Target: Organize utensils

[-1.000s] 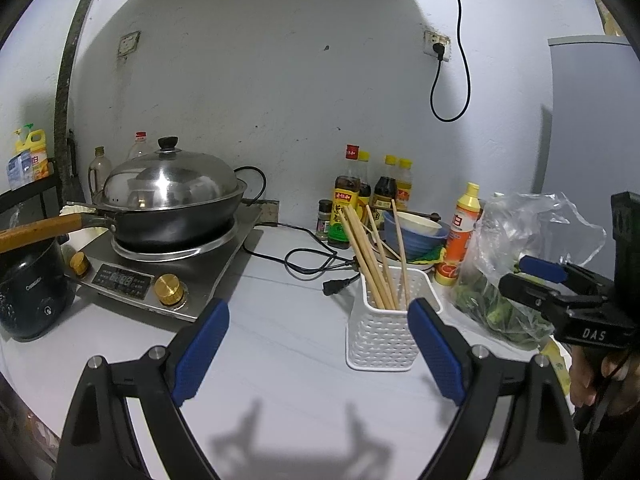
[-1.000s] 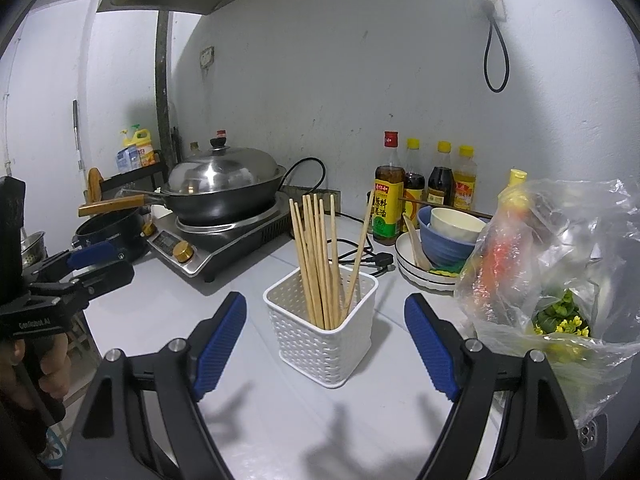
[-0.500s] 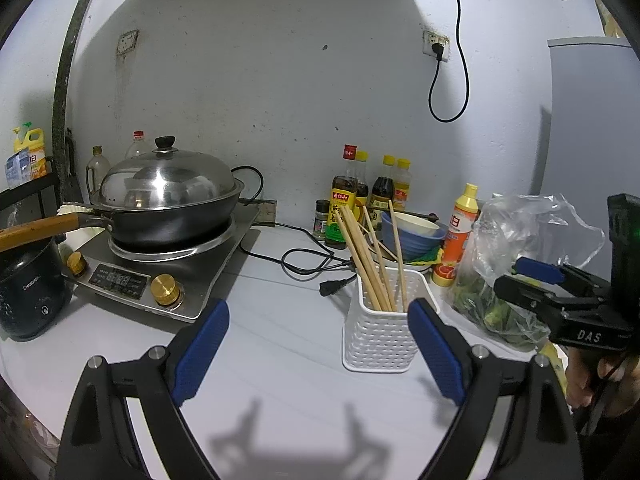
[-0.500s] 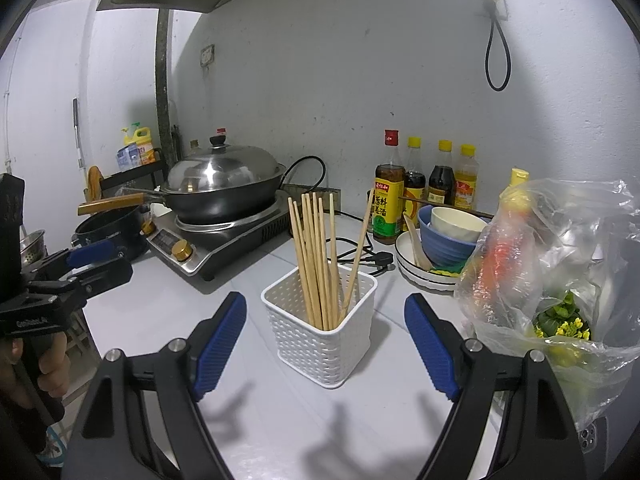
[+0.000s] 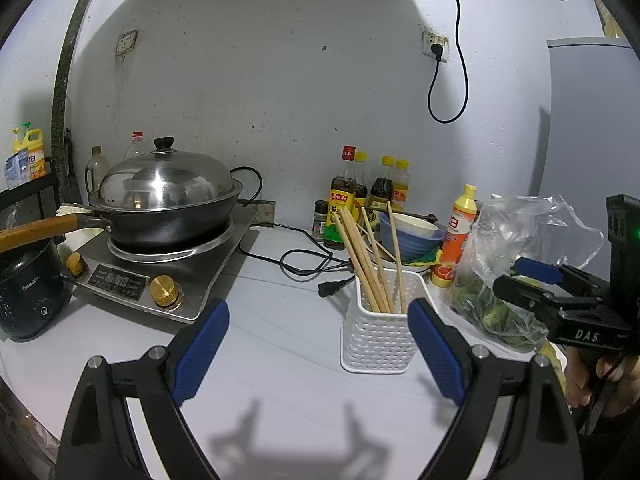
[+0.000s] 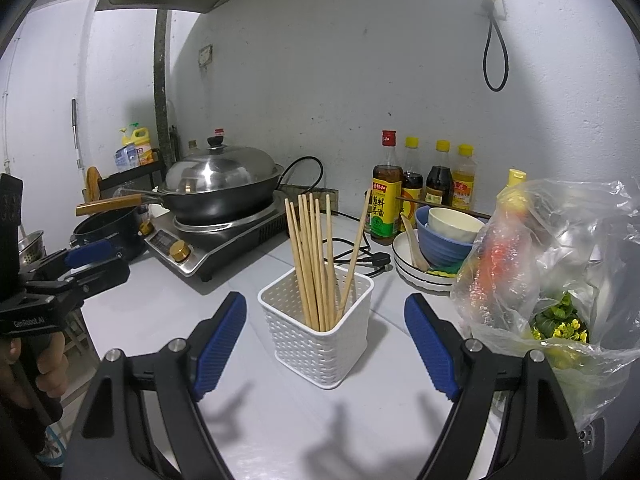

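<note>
On the counter (image 6: 280, 420), wooden chopsticks (image 6: 316, 264) lean in a white basket (image 6: 320, 340); both grippers' fingers (image 6: 218, 344) spread wide.

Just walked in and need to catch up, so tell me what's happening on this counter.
A person holds a two-finger gripper in each hand over the white countertop. Both the left gripper and the right gripper are open and hold nothing. Between them stands a white perforated plastic basket with a bundle of wooden chopsticks upright inside it; neither gripper touches it. A lidded black wok sits on the induction cooker to the left.
</note>
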A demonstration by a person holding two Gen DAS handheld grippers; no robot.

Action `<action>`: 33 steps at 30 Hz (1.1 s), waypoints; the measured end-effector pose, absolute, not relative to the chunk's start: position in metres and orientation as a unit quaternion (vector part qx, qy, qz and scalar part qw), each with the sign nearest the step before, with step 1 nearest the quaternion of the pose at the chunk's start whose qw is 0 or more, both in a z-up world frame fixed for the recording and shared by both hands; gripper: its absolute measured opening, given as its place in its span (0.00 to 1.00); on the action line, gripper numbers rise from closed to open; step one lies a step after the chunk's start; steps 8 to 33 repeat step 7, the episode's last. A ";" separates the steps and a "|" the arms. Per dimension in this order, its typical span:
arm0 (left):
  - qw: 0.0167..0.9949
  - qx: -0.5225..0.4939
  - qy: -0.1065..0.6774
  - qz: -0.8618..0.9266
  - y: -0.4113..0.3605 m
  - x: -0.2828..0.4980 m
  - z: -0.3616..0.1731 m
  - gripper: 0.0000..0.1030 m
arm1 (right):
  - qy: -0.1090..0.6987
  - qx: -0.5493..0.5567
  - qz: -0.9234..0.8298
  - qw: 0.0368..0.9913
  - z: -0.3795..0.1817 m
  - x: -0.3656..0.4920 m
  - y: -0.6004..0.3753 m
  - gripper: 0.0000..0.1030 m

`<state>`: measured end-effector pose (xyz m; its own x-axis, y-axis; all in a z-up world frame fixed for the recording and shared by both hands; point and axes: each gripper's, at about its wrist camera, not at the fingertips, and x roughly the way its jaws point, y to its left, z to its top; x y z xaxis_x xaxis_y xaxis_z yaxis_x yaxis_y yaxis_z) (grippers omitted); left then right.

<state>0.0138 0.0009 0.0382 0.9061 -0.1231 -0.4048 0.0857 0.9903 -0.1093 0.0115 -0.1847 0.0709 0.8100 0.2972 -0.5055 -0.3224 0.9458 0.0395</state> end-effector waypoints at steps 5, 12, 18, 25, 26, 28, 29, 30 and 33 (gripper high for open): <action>0.975 -0.043 0.210 -0.054 0.001 0.014 0.038 0.88 | 0.264 -0.024 0.161 0.951 0.071 0.012 -0.188 0.78; 0.975 -0.043 0.210 -0.053 0.000 0.015 0.037 0.88 | 0.266 -0.025 0.161 0.950 0.071 0.013 -0.189 0.78; 0.975 -0.043 0.210 -0.053 0.000 0.015 0.037 0.88 | 0.266 -0.025 0.161 0.950 0.071 0.013 -0.189 0.78; 0.975 -0.043 0.210 -0.053 0.000 0.015 0.037 0.88 | 0.266 -0.025 0.161 0.950 0.071 0.013 -0.189 0.78; 0.975 -0.043 0.210 -0.053 0.000 0.015 0.037 0.88 | 0.266 -0.025 0.161 0.950 0.071 0.013 -0.189 0.78; 0.975 -0.043 0.210 -0.053 0.000 0.015 0.037 0.88 | 0.266 -0.025 0.161 0.950 0.071 0.013 -0.189 0.78; 0.975 -0.043 0.210 -0.053 0.000 0.015 0.037 0.88 | 0.266 -0.025 0.161 0.950 0.071 0.013 -0.189 0.78; 0.975 -0.043 0.210 -0.053 0.000 0.015 0.037 0.88 | 0.266 -0.025 0.161 0.950 0.071 0.013 -0.189 0.78; 0.975 -0.043 0.210 -0.053 0.000 0.015 0.037 0.88 | 0.266 -0.025 0.161 0.950 0.071 0.013 -0.189 0.78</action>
